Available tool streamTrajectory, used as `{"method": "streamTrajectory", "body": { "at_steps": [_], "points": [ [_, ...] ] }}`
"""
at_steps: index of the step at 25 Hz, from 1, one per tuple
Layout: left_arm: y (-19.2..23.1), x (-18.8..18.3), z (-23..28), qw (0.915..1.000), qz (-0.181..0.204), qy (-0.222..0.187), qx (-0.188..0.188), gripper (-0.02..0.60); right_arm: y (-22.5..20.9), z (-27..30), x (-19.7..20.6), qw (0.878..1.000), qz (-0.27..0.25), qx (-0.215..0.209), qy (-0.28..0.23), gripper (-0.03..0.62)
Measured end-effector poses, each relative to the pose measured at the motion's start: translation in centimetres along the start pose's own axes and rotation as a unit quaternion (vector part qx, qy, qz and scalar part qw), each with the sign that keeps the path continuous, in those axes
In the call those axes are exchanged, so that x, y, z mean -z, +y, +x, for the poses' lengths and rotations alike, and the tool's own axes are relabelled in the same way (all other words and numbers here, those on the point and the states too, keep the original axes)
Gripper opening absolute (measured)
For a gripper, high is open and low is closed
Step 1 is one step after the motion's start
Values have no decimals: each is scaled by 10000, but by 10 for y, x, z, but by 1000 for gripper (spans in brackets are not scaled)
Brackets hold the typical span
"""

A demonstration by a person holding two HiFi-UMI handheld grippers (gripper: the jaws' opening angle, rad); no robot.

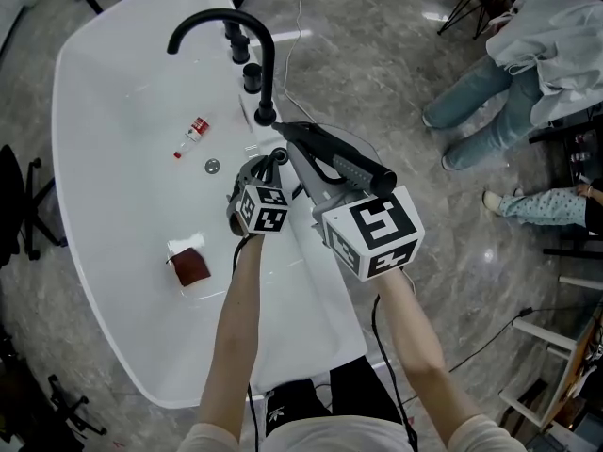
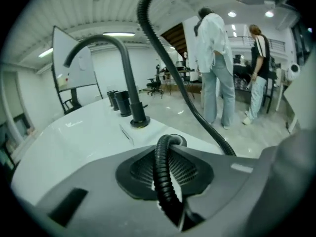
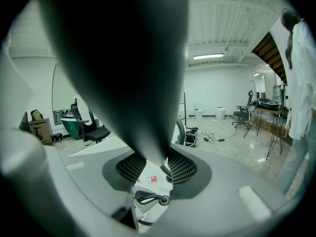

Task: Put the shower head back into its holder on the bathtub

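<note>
The black shower head (image 1: 339,161) lies across the white bathtub's near rim (image 1: 311,290), and my right gripper (image 1: 316,177) is shut on its handle; in the right gripper view the handle (image 3: 128,68) fills the space between the jaws (image 3: 150,163). My left gripper (image 1: 264,166) is just left of it, shut on the black ribbed hose (image 2: 165,181), which runs out of a round hole (image 2: 177,141) in the rim and loops up overhead. The black arched faucet (image 1: 236,26) and its posts (image 2: 121,102) stand just beyond. I cannot make out the holder itself.
Inside the tub lie a small red-and-white bottle (image 1: 194,133), the drain (image 1: 213,166) and a brown block on a white dish (image 1: 190,266). People (image 1: 499,102) stand on the tiled floor to the right. Black stands (image 1: 28,215) flank the tub's left side.
</note>
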State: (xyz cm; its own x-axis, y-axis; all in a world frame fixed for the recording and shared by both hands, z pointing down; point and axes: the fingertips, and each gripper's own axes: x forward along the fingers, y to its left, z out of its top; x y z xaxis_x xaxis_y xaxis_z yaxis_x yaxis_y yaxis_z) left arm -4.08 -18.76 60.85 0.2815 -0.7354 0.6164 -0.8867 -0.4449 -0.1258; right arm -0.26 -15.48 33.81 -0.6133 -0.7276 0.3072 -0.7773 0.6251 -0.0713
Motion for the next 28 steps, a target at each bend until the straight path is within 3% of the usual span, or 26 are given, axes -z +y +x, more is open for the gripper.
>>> {"method": "streamTrajectory", "body": {
  "at_steps": [3, 6, 10, 14, 17, 21, 25, 28],
  "points": [
    [12, 11, -20, 9939, -1010, -312, -327, 137, 3, 0, 3, 10000, -15, -40, 27, 138],
    [10, 26, -46, 9827, -1736, -472, -439, 149, 2, 0, 2, 10000, -10, -32, 6, 138],
    [-7, 30, -66, 9813, -1758, -636, -451, 92, 0, 2, 1, 10000, 3, -12, -10, 138],
    [-16, 31, -76, 9756, -1981, -772, -541, 81, -2, 2, 3, 10000, 30, 4, 34, 138],
    [-8, 21, -72, 9772, -1785, -924, -678, 60, 2, 1, 3, 9999, -51, -24, 83, 138],
    [12, -15, -43, 9857, -1339, -908, -473, 60, -2, -5, 5, 9999, -107, 44, 108, 138],
    [15, -43, -20, 9956, -549, -636, -419, 61, -11, -10, 11, 9998, -62, 126, 162, 138],
    [4, -34, -25, 9984, -281, -347, -334, 60, -17, -13, 11, 9997, 95, 165, 135, 138]
  ]
}}
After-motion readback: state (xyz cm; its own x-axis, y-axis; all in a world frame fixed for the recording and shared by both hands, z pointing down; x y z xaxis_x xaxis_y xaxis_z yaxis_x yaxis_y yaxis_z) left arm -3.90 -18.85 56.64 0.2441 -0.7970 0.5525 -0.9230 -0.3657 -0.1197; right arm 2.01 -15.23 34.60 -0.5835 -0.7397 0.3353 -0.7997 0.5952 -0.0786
